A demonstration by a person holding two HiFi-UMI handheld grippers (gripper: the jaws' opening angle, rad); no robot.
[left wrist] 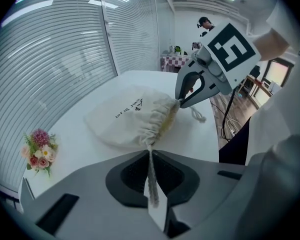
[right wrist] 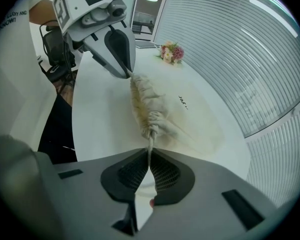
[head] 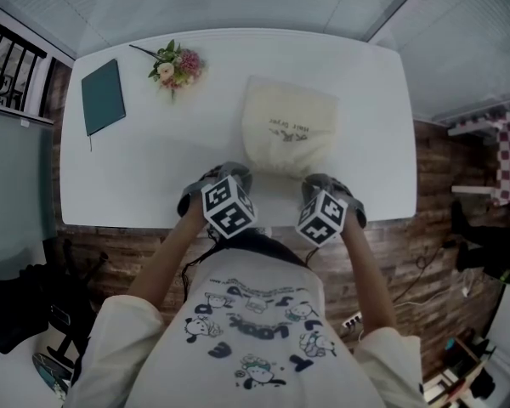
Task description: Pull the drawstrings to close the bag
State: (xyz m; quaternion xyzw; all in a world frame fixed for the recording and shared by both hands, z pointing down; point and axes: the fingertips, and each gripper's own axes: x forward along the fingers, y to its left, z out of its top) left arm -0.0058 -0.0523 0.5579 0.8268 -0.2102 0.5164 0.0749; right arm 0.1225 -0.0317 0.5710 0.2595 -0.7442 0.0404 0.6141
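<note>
The bag [head: 289, 126] lies flat on the white table [head: 153, 168], its body stretching away from the person and its puckered mouth [head: 282, 173] turned to the table's near edge, right between the two tools. The left gripper [left wrist: 151, 181] is clamped on the left drawstring [left wrist: 150, 166], which runs straight from its pinched jaws to the left end of the gathered mouth. The right gripper [right wrist: 149, 171] is likewise closed on the right drawstring [right wrist: 149, 150] where it leaves the right end. Both cords look taut and short, so each claw sits just beside its own corner of the bag. The line that matters is the mouth's long axis, which runs across from one gripper to the other. By my reading, closing it calls for the two hands to draw apart along that line, left hand leftward and right hand rightward, with neither nearer than the other. The mouth is well bunched, though a yellowish strip along it may be a gap not yet cinched; the wide-angle views leave that unsure.
</note>
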